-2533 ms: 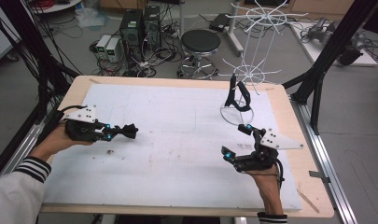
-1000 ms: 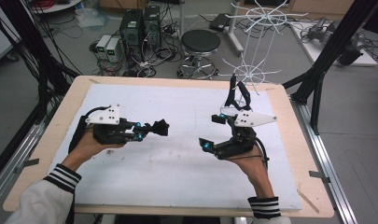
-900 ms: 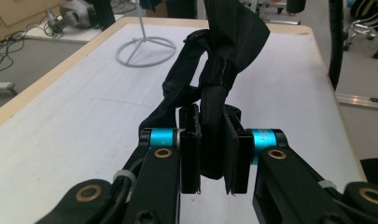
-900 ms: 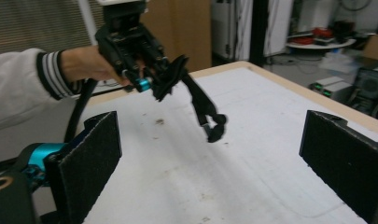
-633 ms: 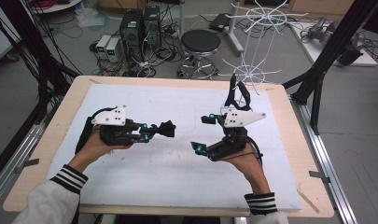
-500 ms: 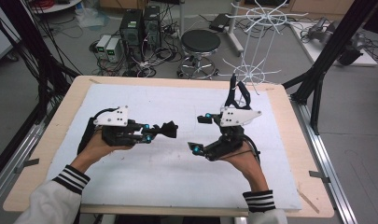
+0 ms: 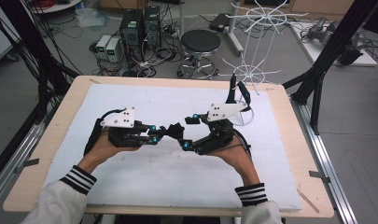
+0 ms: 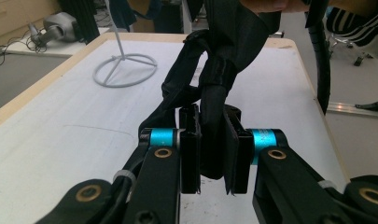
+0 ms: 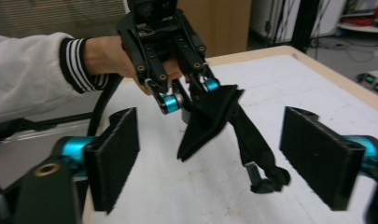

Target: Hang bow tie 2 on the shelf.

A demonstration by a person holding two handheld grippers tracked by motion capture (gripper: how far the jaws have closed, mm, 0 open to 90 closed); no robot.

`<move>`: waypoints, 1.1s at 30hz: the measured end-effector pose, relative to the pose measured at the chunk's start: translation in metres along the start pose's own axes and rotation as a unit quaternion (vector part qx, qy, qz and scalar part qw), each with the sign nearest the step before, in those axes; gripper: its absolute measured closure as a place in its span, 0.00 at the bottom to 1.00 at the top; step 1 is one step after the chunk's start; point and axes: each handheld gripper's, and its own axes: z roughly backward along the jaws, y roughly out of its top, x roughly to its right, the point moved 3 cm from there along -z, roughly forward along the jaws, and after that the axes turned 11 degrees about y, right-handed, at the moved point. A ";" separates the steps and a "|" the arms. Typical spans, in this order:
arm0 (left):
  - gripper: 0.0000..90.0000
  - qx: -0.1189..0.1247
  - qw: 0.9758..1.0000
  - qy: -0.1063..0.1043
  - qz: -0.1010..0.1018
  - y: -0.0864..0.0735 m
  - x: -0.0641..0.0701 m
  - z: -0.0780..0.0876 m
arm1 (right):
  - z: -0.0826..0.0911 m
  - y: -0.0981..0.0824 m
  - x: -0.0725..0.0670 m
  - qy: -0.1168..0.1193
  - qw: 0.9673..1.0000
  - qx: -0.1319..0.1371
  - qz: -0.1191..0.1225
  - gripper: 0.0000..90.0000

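My left gripper (image 7: pixel 167 133) is shut on a black strip of cloth (image 7: pixel 178 129) above the middle of the white mat. In the left gripper view the cloth (image 8: pixel 214 84) rises from between the pads of the left gripper (image 8: pixel 213 154), and its far part drapes toward the other hand. My right gripper (image 7: pixel 188 133) faces it from the right. In the right gripper view the cloth (image 9: pixel 210 116) hangs from the left gripper (image 9: pixel 191 95) between the wide pads of the right gripper (image 9: pixel 217 156). Those jaws have just been closing, and the pads do not touch the cloth.
A white wire rack (image 7: pixel 252 70) stands at the back right of the mat, with a dark item (image 7: pixel 235 91) hanging on it. Its ring base (image 8: pixel 125 70) rests on the mat. The wooden table edge (image 7: pixel 289 140) frames the mat (image 7: pixel 144 186).
Both hands have come together over the middle of the mat. The left gripper carried the cloth rightward, and the right gripper moved left until its jaws flank the cloth.
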 end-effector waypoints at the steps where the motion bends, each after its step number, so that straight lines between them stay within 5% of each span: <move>1: 0.88 0.000 1.000 -0.001 -0.001 0.000 0.000 -0.001 | -0.002 0.000 0.000 0.001 1.000 0.000 -0.002 0.23; 17: 0.88 0.002 1.000 -0.006 -0.004 0.001 0.001 -0.004 | -0.007 0.001 0.002 -0.006 1.000 -0.014 0.009 0.53; 25: 0.88 0.004 1.000 -0.005 -0.001 0.001 0.001 -0.004 | -0.009 0.001 0.001 -0.009 0.999 -0.028 0.027 0.88; 33: 0.86 0.003 1.000 -0.004 -0.007 0.001 0.000 -0.003 | -0.010 0.002 0.001 -0.004 0.999 -0.028 0.028 0.95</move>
